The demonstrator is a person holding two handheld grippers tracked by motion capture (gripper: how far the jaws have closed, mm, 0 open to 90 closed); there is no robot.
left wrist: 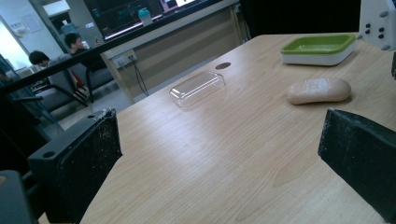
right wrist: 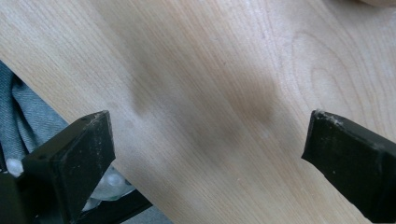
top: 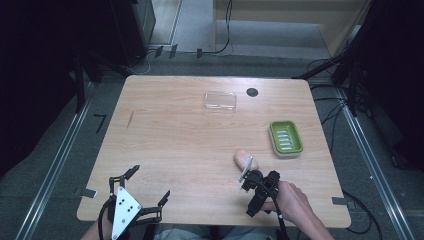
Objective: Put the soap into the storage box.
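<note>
Left claw (top: 150, 186) sits lower left of the high view, over the table's (top: 170, 135) near edge, grey plate on top. Jaws wide apart, nothing btwn them. In the left gripper view they stand at the bottom corners w/ bare wood in the gap.

Clear lid (top: 220, 100) lies upper centre of the high view, flat on the wood, well apart from both claws. In the left gripper view it's (left wrist: 197, 87) centre-top, just below a dark round hole (left wrist: 223, 66) in the tabletop.

Soap (top: 246, 160), pale pinkish oval bar, lies centre-right in the high view, on the wood. Right claw (top: 256, 186) is just below it in frame, held by a hand (top: 292, 200) coming in from bottom right. The claw's upper end overlaps the soap's lower edge in this view; can't tell if it touches. Right gripper view: jaws spread wide at left and right edges, only wood btwn them, so no hold on anything. A sliver of soap (right wrist: 373, 2) peeks in at the top right corner, beyond the jaws and off to the side, not in the gap.

Green dish (top: 285, 138) sits right of the soap and a bit higher in frame, near it but not touching. In the left gripper view the dish (left wrist: 318, 48) is upper right, soap (left wrist: 318, 90) just below it.
</note>
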